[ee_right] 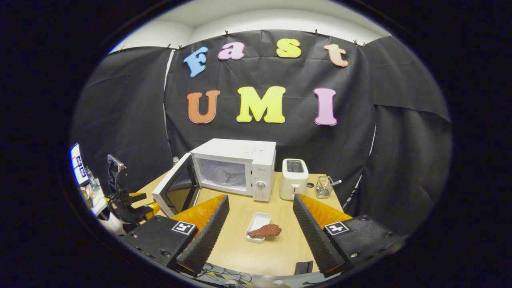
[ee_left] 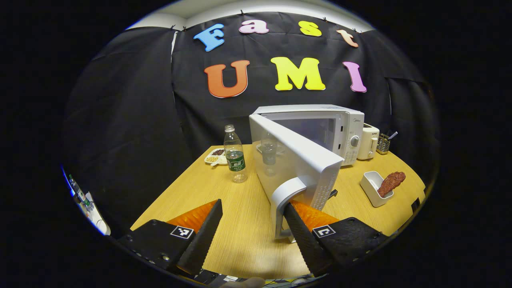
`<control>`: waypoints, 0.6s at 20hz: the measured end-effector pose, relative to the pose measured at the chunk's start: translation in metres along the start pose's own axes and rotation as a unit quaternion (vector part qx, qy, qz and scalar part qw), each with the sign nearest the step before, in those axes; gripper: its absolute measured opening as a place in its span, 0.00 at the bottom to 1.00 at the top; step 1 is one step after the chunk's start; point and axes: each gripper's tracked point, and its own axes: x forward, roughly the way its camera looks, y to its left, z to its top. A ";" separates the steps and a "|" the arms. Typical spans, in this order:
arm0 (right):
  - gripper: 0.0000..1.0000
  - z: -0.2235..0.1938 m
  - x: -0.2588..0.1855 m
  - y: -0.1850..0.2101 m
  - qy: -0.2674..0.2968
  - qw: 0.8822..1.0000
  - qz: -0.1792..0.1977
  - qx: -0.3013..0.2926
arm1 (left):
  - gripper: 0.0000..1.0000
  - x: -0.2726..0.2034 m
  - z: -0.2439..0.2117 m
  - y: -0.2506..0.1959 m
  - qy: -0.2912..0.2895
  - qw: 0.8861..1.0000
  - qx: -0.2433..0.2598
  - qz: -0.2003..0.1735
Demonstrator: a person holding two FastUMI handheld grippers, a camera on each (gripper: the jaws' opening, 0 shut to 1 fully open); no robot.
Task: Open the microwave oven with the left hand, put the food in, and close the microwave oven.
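Table is carrying one microwave with its one door hanging open, one toaster, one wire holder, one water bottle and one snack plate. One white tray is sitting there with one piece of reddish-brown food lying across its rim. Two grippers are showing: left gripper, right gripper.

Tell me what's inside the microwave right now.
In the right gripper view, the microwave cavity holds only a turntable hub, no food. The open door hides its left corner. The food sits on its tray.
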 end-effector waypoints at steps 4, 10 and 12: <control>0.96 -0.005 -0.002 0.011 0.004 1.000 0.006 0.001 | 0.87 -0.012 -0.005 0.029 0.003 1.000 0.009 0.024; 0.96 -0.020 0.003 0.022 0.008 1.000 0.014 0.007 | 0.94 -0.033 -0.015 0.087 0.007 0.997 0.000 0.076; 0.96 -0.028 0.008 0.019 0.010 1.000 0.015 0.014 | 0.94 -0.041 -0.019 0.095 0.007 0.996 0.000 0.087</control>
